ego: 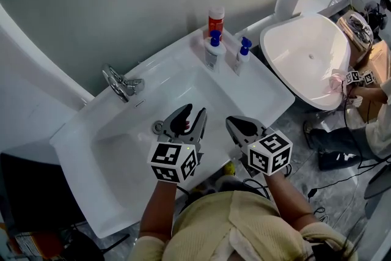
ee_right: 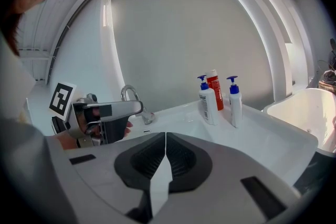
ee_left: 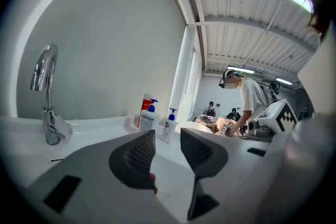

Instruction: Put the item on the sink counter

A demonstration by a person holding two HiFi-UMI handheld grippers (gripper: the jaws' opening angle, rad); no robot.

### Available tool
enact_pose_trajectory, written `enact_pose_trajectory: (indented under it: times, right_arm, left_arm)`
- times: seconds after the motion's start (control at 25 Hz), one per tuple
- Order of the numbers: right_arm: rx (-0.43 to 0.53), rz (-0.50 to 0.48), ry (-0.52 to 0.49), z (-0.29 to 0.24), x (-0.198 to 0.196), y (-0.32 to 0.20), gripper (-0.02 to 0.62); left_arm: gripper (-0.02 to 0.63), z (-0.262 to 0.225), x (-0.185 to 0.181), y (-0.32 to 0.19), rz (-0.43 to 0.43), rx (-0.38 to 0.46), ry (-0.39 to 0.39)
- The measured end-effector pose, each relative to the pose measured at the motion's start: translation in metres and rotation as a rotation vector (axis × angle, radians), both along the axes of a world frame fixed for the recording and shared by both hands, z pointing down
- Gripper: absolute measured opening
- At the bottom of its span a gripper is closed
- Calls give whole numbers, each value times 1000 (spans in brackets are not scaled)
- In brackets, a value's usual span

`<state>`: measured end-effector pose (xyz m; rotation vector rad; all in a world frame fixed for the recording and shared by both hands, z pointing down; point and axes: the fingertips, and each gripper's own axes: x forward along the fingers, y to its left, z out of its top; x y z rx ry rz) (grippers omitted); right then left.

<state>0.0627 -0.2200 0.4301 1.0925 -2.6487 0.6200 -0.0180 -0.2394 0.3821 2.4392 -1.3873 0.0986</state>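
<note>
- 2 white plastic pump bottles with blue heads stand upright on the glossy white sink surface, at 1 o'clock from the basin.
- A red cylindrical bottle stands just behind them.
- The curved chrome faucet is at 10 o'clock.
- The left gripper is over the basin, its ribbed dark fingers apart and empty.
- The right gripper is at its 3 o'clock, fingers together.

Right claw closed and empty, two pump bottles and red bottle on sink counter, faucet behind
</note>
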Motion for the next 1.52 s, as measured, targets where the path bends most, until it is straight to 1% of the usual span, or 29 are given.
enact_pose_trajectory:
  times: [0.04,0.2,0.48,1.2,1.52]
  right_arm:
    - [1,-1,0,0,-1,1,26]
    - [7,-5,0,-1,-3,4,26]
    - [8,-1,6,0,-5,10,26]
    - [-12,16,20,6,-9,23,26]
    - [-20,21,21,9,-9,23,25]
  left_arm:
    - [178,0,-1,1,-4,2,-8]
    - [166,1,-2,7,6,-7,-20]
    - [108,11,-7,22,14,-54,-29]
    - [72,44,-28,54,-10,-188,-26]
    - [69,50,-36,56,-34,-199,-37]
